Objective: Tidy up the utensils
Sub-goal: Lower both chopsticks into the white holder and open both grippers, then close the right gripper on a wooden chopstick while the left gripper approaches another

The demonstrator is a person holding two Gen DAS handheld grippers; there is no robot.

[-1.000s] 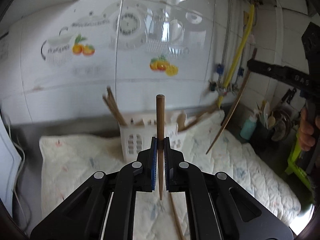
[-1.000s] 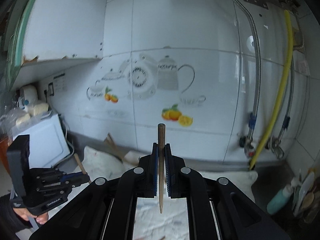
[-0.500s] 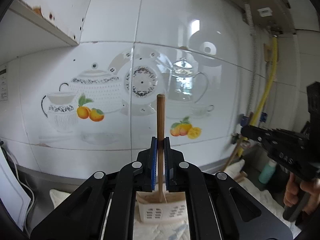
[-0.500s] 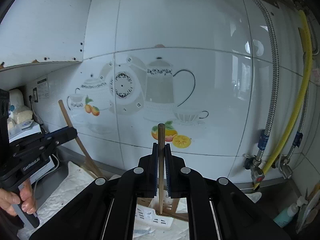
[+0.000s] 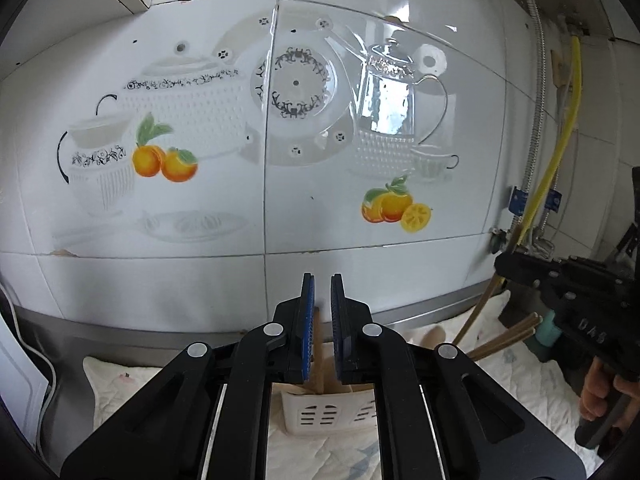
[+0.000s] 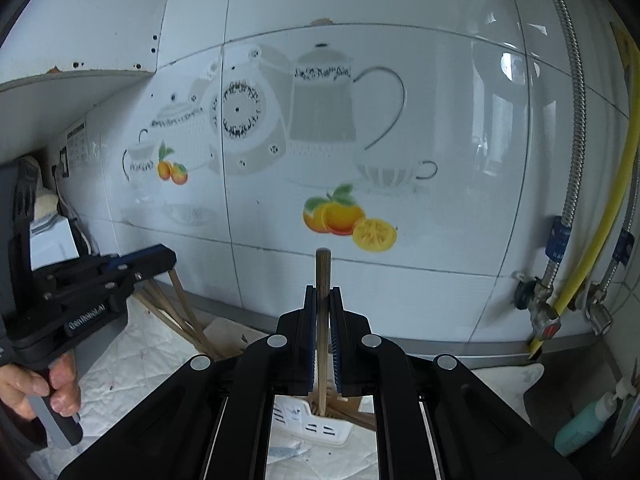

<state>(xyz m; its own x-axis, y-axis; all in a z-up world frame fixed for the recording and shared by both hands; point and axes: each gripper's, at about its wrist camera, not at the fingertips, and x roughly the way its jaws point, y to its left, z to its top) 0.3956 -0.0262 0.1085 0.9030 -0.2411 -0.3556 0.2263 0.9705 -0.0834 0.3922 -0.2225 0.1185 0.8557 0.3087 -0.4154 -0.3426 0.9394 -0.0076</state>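
Opening over a white slotted basket (image 5: 320,416), the left gripper (image 5: 322,292) shows a narrow gap between its blue pads in the left wrist view. A wooden chopstick (image 5: 317,344) stands in that gap, low between the jaws, with its foot down in the basket; the pads do not appear to press on it. The basket sits on a quilted cloth (image 5: 128,384) in front of a tiled wall (image 5: 280,220) printed with teapots and oranges. At the right edge a person's hand (image 5: 600,396) holds the right gripper (image 5: 505,266), and more chopsticks (image 5: 508,336) lean out beside it.

From the right wrist view, the right gripper (image 6: 322,300) is clamped tight on a second chopstick (image 6: 323,272), held upright with its blunt top above the pads and its lower end at the rim of the basket (image 6: 316,424); whether it has gone inside cannot be told. To the left, a hand (image 6: 36,388) grips the left gripper (image 6: 160,258) above leaning sticks (image 6: 180,320). A yellow hose (image 6: 600,240) and a teal bottle (image 6: 584,424) stand at the right.
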